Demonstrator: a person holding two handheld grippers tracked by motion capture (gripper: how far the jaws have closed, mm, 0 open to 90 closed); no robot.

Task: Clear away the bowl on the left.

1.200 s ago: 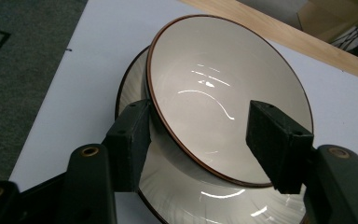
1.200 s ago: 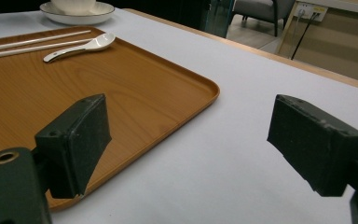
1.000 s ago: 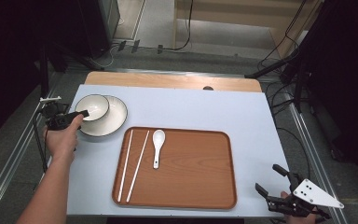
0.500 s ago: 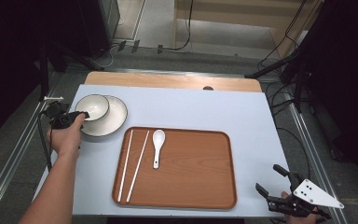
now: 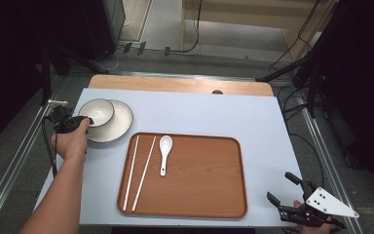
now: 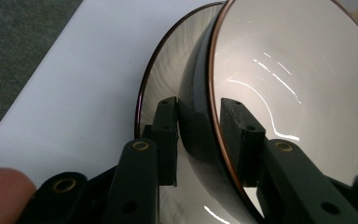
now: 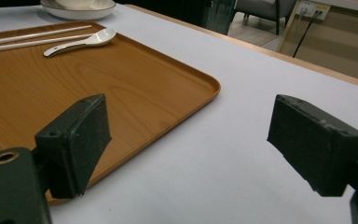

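Note:
A white bowl with a dark outside sits in a white plate at the table's far left. My left gripper reaches it from the left. In the left gripper view its jaws straddle the bowl wall, one pad outside over the plate and one inside. They have just been closing and the pads now sit against the wall, so the left gripper is shut on it. My right gripper rests open at the near right corner, and in its own view the right gripper has nothing between its jaws.
A wooden tray lies in the middle with a white spoon and a pair of white chopsticks on its left part. The right gripper view shows the tray corner, with bare pale-blue table beside it.
The left hand has edged slightly toward the bowl. The right gripper has stayed where it was.

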